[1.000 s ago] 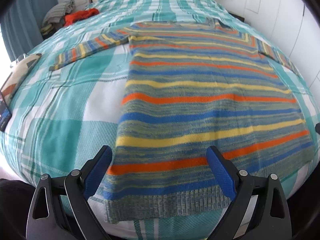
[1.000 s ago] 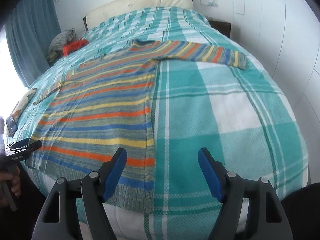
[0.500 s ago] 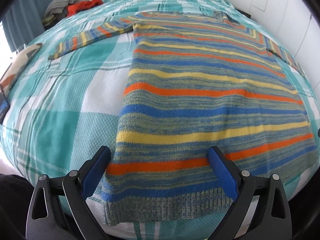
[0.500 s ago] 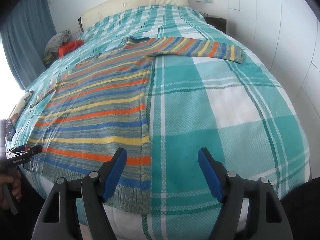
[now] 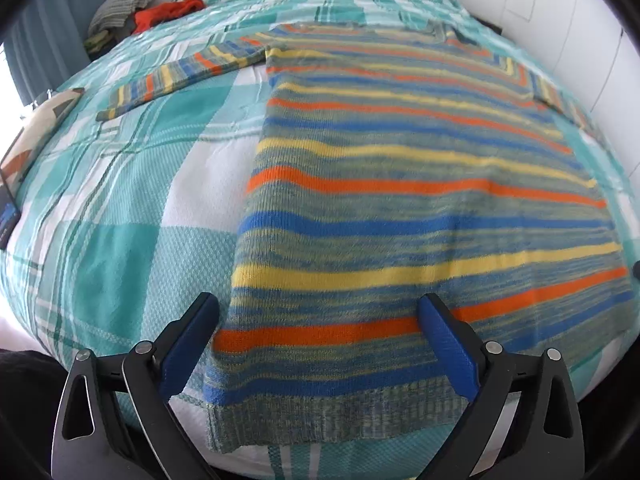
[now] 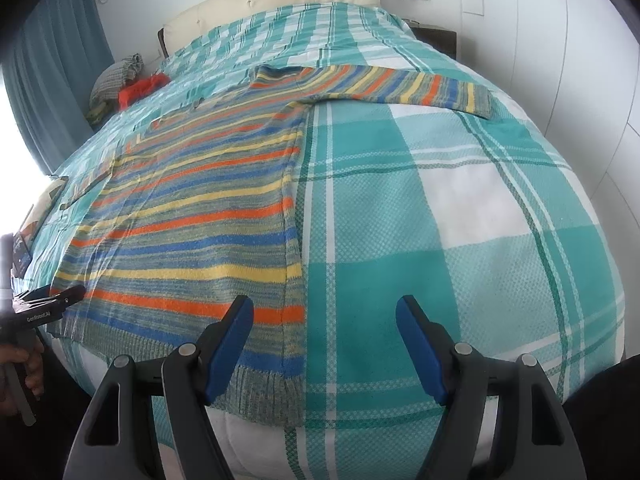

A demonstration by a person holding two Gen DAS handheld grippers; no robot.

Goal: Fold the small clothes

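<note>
1. The striped sweater (image 5: 420,200) lies flat on the checked bedspread (image 6: 460,200), both sleeves spread wide and its hem at the near edge of the bed. No fold is made yet, so the whole task remains.
2. Over the sweater's hem, the left gripper (image 5: 320,344) hovers with jaws wide and nothing held.
3. At the sweater's other hem corner, the right gripper (image 6: 324,344) waits just as wide and empty.
4. Far beyond the sweater's collar, a pile of clothes (image 5: 136,16) sits by the headboard.
</note>
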